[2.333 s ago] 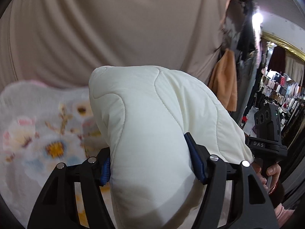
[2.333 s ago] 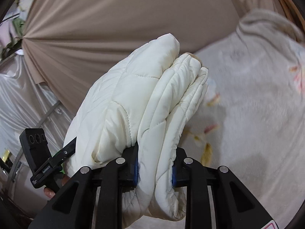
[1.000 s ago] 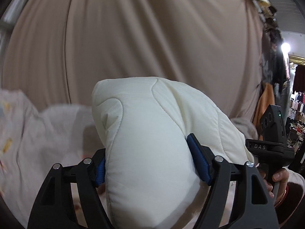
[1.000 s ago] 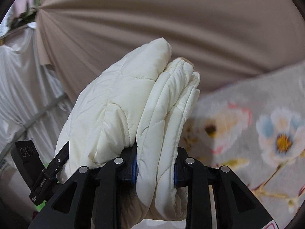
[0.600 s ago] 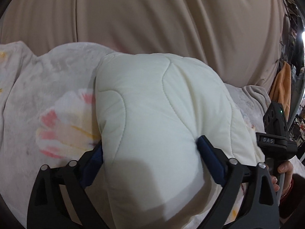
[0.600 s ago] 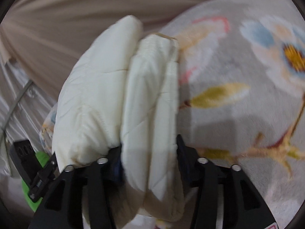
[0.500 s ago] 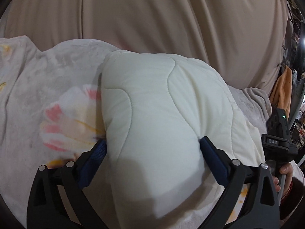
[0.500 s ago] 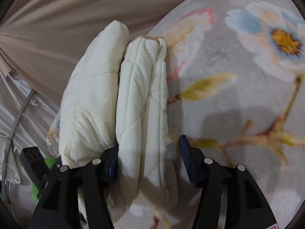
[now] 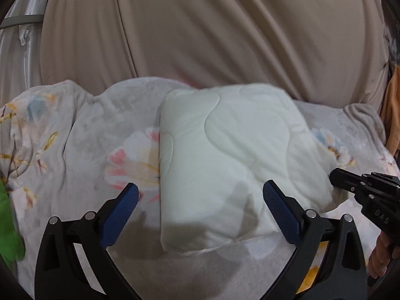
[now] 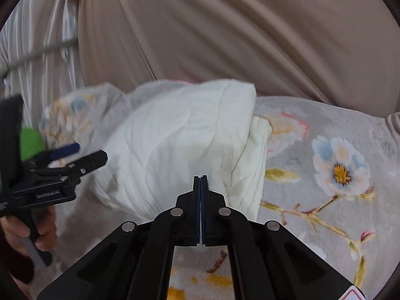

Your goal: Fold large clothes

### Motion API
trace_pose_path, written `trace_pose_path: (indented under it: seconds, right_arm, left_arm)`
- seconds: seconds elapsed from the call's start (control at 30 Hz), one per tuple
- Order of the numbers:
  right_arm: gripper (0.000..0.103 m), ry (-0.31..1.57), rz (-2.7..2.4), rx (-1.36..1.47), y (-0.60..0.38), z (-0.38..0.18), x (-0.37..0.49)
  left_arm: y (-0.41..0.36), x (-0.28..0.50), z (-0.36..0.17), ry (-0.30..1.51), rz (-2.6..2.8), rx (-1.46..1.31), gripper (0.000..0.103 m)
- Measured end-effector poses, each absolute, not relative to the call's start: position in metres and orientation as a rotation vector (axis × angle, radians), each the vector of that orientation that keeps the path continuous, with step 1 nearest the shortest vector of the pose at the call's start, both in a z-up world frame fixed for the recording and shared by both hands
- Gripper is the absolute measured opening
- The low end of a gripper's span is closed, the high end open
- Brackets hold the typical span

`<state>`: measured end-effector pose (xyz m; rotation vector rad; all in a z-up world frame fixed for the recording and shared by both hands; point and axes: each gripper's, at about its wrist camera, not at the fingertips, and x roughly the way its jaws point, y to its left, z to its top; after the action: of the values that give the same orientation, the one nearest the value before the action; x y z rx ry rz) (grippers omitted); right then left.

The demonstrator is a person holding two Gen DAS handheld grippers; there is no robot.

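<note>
- Nearest to you, your left gripper [image 9: 200, 215] stands spread about as wide as it goes, blue pads [image 9: 120, 215] clear on both sides and gripping nothing; the near edge of the folded jacket [image 9: 225, 165] lies in the gap between them, untouched.
- Your right gripper [image 10: 200, 185] has its two fingers pressed flat together with nothing caught between; its tips sit just short of the bundle's near right corner.
- In the right wrist view your left hand [image 10: 37, 230] shows low at the left edge, wrapped round the handle of its tool, beside the bundle's left flank.
- The cream quilted jacket rests as a thick, roughly square packet on the floral blanket [image 9: 82, 150], free of both tools. From the left claw it lies straight ahead and a touch right; from the right claw, ahead and left. So the packet sits between your two hands.
- Judging by the folded layers stacked along its right side [image 10: 260, 150], the open edges face your right hand, and the smooth fold runs along the left.
- If a tidy-up is wanted, your left claw is the readier: already open and lined up on the near edge. The fold itself looks finished.
- A green item [image 9: 10, 225] lies at the blanket's left margin, well apart.
- Furthest back hangs a beige curtain [image 9: 225, 30], behind the blanket's far edge.
</note>
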<state>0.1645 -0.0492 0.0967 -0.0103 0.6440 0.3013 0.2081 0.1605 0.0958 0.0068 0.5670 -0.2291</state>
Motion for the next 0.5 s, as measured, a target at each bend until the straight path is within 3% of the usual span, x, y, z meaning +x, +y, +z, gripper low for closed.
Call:
trace_pose_path:
  seconds: [0.23,0.5]
  right_arm:
    - [0.0,0.769,0.253,0.029,-0.071,0.046,0.184]
    - [0.0,0.733,0.231,0.017,-0.065,0.038,0.181]
  left_arm:
    - [0.162,0.217,0.06,0.633,-0.198,-0.004,0.098]
    - [0.153,0.219,0.039,0.666,-0.188,0.002,0.098]
